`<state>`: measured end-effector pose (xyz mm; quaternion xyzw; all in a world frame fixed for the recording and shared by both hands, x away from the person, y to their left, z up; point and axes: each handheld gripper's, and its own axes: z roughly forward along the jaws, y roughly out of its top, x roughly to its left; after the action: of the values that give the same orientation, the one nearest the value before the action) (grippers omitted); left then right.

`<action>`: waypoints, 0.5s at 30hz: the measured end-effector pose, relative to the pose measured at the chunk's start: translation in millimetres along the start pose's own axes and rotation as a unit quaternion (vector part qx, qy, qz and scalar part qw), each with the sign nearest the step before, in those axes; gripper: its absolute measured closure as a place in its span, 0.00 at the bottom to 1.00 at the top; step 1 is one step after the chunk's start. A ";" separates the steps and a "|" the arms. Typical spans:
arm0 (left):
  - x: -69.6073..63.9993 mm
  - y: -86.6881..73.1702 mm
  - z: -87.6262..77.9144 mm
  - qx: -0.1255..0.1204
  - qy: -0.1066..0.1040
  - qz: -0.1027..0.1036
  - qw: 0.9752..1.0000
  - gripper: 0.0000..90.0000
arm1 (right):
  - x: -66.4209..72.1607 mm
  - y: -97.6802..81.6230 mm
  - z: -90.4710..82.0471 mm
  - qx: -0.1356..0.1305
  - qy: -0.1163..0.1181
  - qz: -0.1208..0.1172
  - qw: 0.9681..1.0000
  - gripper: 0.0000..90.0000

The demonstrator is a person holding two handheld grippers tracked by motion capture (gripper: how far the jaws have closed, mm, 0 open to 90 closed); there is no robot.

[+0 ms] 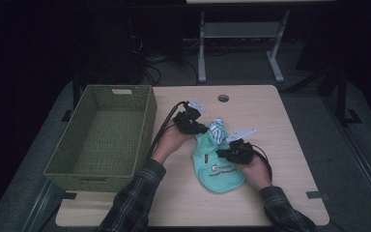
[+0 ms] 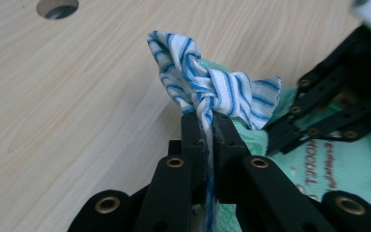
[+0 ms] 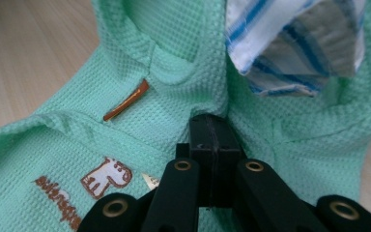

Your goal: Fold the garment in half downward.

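your left tongs [image 2: 211,126] are clenched on the striped cloth [image 2: 207,87] knotted at the top of the mint garment [image 1: 218,162], which lies near the middle of the counter [image 1: 280,121], right of the woven basket [image 1: 104,135]. your right tongs [image 3: 216,126] are pinched shut on its waffle fabric. both grips take only a thin fold, so pulling the 2 apart could slip the stripe free, or drag the garment toward the counter's front edge.

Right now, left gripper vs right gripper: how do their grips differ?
The left gripper pinches the striped cloth; the right gripper is shut at the mint garment. In the high view, left sits farther up the table, right nearer the person. Both have their jaws closed.
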<state>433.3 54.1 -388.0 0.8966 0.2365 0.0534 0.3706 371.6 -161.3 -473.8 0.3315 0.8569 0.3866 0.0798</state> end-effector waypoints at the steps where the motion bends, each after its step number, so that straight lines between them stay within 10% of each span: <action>1: -1.1 0.4 -2.1 -0.001 0.000 0.004 1.000 0.95 | -0.3 0.4 0.6 0.000 -0.001 0.001 1.000 1.00; 15: -23.2 -6.1 -20.1 -0.027 0.007 0.020 0.999 0.95 | -6.1 6.0 6.7 -0.015 -0.008 0.000 1.000 1.00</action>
<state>405.0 59.9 -375.9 0.8905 0.2198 0.0730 0.3916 381.9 -158.1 -474.9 0.3331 0.8503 0.3970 0.0913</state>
